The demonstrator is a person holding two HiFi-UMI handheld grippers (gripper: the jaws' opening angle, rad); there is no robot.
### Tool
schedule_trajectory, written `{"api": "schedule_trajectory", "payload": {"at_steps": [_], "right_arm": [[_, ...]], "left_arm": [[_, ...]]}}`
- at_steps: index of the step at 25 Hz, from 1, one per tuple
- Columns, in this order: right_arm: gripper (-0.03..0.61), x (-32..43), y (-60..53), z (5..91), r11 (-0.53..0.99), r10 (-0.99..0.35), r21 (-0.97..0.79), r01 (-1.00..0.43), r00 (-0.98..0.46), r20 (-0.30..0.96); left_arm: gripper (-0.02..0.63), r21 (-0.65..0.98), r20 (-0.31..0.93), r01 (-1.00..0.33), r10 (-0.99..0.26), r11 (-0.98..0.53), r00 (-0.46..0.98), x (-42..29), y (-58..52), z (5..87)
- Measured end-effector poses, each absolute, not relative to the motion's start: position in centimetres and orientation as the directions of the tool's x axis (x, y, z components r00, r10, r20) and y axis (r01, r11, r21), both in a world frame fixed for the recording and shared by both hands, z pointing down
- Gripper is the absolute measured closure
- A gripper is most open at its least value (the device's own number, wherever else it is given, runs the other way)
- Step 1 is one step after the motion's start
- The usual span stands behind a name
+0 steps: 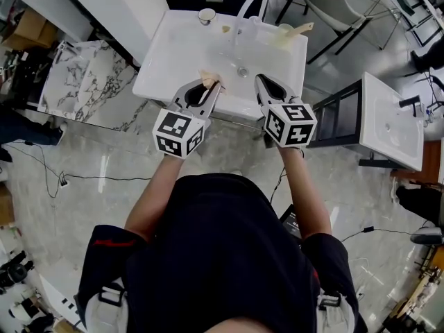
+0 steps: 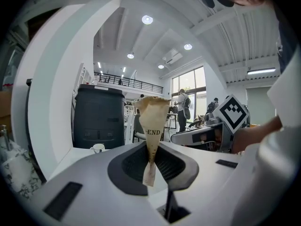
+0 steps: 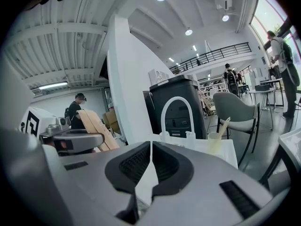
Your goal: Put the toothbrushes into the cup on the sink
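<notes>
A person stands at a white sink (image 1: 161,75) and holds a hand-held gripper in each hand; the left hand-held gripper (image 1: 212,87) is closed tight on a tan toothbrush (image 1: 207,80); in the left gripper view the toothbrush stands up between the two dark pads, thin at the bottom and wide at the top, with the word END on it; the pads press on it from both sides.

The right hand-held gripper (image 1: 261,82) is closed too, but it holds nothing; in the right gripper view its two tips meet and only a thin gap shows lower down.

Both grippers reach out over the front edge of the sink, side by side and a little apart; the held toothbrush is above the front of the bowl, to the left of the drain (image 1: 242,70).

The cup (image 1: 284,30) sits on the back right corner of the sink, just beside the bent white tap (image 1: 251,1); one more tan toothbrush (image 1: 301,28) is in this cup and leans out to the right; the held toothbrush is well apart from the cup.

A small mug (image 1: 206,14) sits on the back left part of the sink; a second white sink (image 1: 392,120) stands off to the right; a marble slab (image 1: 73,82) lies to the left on the shiny floor (image 1: 104,186).
</notes>
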State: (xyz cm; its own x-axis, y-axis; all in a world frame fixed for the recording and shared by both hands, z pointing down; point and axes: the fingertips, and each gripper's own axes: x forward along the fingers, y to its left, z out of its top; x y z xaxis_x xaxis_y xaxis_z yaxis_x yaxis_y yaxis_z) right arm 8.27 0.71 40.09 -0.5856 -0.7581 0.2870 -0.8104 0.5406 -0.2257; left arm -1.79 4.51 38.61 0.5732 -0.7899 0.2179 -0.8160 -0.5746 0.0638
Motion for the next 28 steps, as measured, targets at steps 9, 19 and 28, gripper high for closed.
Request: {"api": "schedule_trajectory", "payload": {"at_steps": [9,19,28], "right_arm": [[0.538,4.9,-2.7,40.2,0.533,-0.760,-0.227,-0.816,-0.578,0.295],[0.538,0.6,-7.5,40.5,0.517,-0.759,-0.238,-0.822,-0.569,0.316],[0.538,-3.4,-11.9,40.9,0.474,-0.775,-0.236,-0.848,-0.529,0.345]], "left_arm": [[0.569,0.077,0.215,-0.811,-0.784,-0.580,0.582,-5.1,1.0,38.6],[0.569,0.095,0.228,-0.799,-0.768,-0.595,0.599,-9.2,-4.1,38.8],[0.569,0.126,0.232,-0.763,-0.729,-0.633,0.644,-12.8,-8.7,39.0]]}}
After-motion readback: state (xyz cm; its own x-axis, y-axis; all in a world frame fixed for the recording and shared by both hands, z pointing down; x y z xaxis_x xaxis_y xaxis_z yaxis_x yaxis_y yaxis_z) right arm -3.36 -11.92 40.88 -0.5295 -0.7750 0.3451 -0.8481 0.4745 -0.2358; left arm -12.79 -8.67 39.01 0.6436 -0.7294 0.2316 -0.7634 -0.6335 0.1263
